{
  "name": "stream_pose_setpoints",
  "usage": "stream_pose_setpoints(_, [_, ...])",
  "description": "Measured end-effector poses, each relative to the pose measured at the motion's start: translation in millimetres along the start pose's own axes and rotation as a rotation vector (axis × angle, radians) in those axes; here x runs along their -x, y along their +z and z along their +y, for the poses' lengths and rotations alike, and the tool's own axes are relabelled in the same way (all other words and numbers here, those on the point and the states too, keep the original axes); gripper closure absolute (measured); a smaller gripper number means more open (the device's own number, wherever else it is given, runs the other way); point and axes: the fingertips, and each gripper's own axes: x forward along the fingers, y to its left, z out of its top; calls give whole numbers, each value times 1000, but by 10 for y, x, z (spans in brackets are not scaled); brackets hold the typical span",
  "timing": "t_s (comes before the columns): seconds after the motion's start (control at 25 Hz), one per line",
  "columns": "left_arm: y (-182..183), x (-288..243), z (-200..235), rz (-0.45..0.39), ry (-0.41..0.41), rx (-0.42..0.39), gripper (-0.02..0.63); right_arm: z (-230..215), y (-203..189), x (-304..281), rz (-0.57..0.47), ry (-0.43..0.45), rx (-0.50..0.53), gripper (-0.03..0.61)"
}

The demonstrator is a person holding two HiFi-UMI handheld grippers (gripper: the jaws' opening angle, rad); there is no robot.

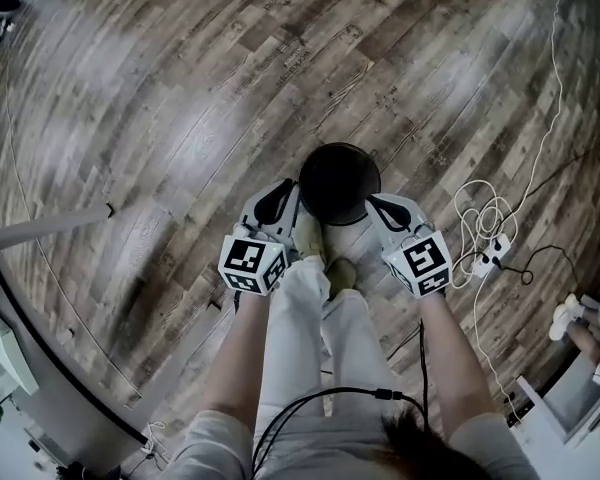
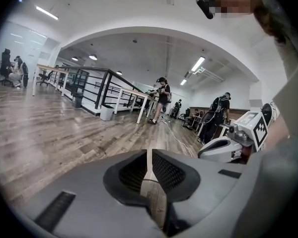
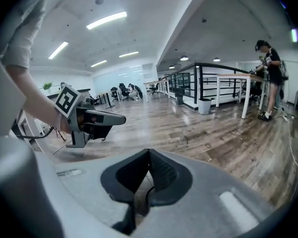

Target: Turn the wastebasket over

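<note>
While two grippers hover empty, one black wastebasket (image 1: 339,181) sits on the wood floor (image 1: 180,118) between them: right gripper (image 1: 382,206) clenched tight, left gripper (image 1: 283,193) jaws a sliver apart.

Bright, even light pours from ceiling strip lights (image 3: 107,20) above and ahead of your right hand-held gripper (image 3: 148,151). Their glare lies in pale streaks on the plank floor (image 1: 190,118) beyond your left hand-held gripper (image 1: 285,196), and shadows under you are soft and faint. The wastebasket (image 1: 339,181) between the two reads as a flat black disc. Wide-angle lenses bow the floor and darken every corner; the shells nearest each gripper camera are soft-focused.
</note>
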Motion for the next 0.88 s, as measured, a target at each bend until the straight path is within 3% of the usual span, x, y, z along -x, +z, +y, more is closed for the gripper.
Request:
stream_pose_setpoints(0.4, [690,328,-384,-82,-38,-42,615,-94,705,689,-165,-110,-83,577])
stream_pose_setpoints(0.88, [1712,886,-1005,-199,-72,-129,615,77,1586,1640,-322,-159,-124,577])
